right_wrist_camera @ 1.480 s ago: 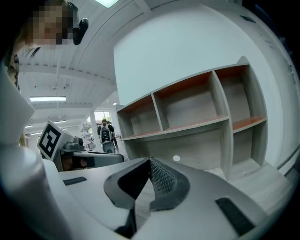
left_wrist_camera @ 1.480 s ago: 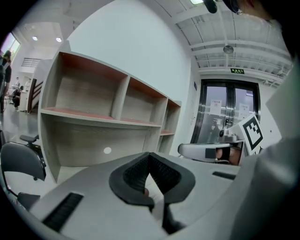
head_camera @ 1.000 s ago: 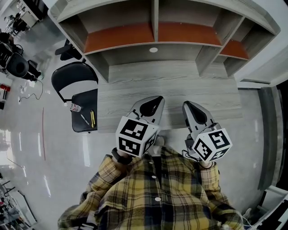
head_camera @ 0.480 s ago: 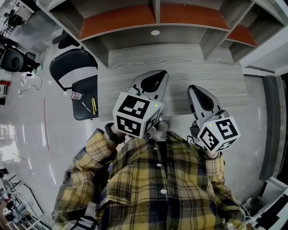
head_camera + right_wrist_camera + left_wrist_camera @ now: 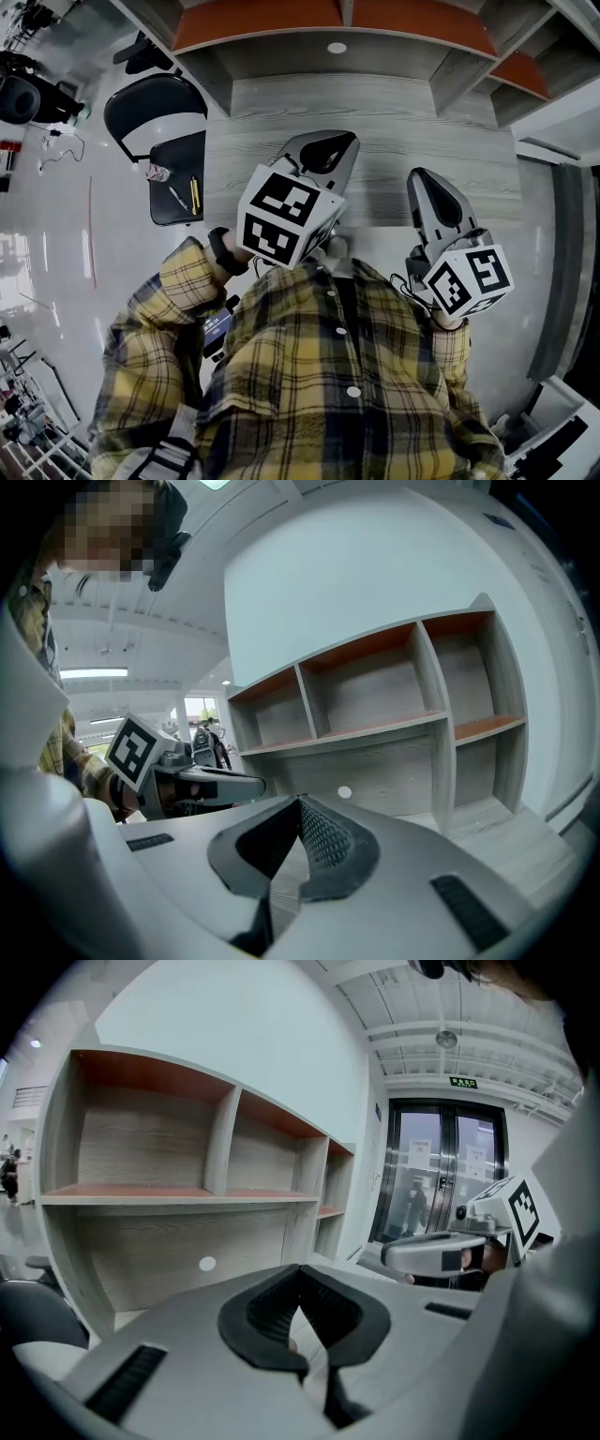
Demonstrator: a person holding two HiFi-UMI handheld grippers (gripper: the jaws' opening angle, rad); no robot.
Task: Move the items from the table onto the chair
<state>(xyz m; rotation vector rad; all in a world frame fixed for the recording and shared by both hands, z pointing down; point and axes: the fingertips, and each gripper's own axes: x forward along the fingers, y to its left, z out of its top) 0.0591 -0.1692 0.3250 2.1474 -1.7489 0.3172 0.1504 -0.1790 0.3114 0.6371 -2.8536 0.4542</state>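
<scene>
1. Left of the counter: a black padded metal chair (image 5: 178, 155) stands just beside the grey wood-grain counter (image 5: 403, 122). Its seat is close against the counter's left edge. I judge it is parked there so that things cross with a short reach.
2. The seat serves as the receiving place. On it lie a small clear bottle-like thing (image 5: 157, 172), farthest from the counter, then a thin grey pen-like stick (image 5: 176, 198), then a yellow pen (image 5: 194, 195), nearest the counter. The stick and the pen lie near each other; whether they touch is too small to tell.
3. Counter top: no loose item shows on it in any view. Judgement: the move to the chair is done, or all but done.
4. At the counter's back stands a grey wooden shelf unit with orange boards (image 5: 375, 58). The compartments in view hold nothing.
5. The left hand-held gripper (image 5: 330, 150) hangs over the counter's near edge, aimed at the shelves. Its jaws are closed pad to pad with nothing between them.
6. The right hand-held gripper (image 5: 424, 187) is at the counter's near edge, towards its right end. Its jaws are likewise together and empty. Both are drawn in to the person's yellow plaid shirt (image 5: 309, 375), which reads as a rest posture.
</scene>
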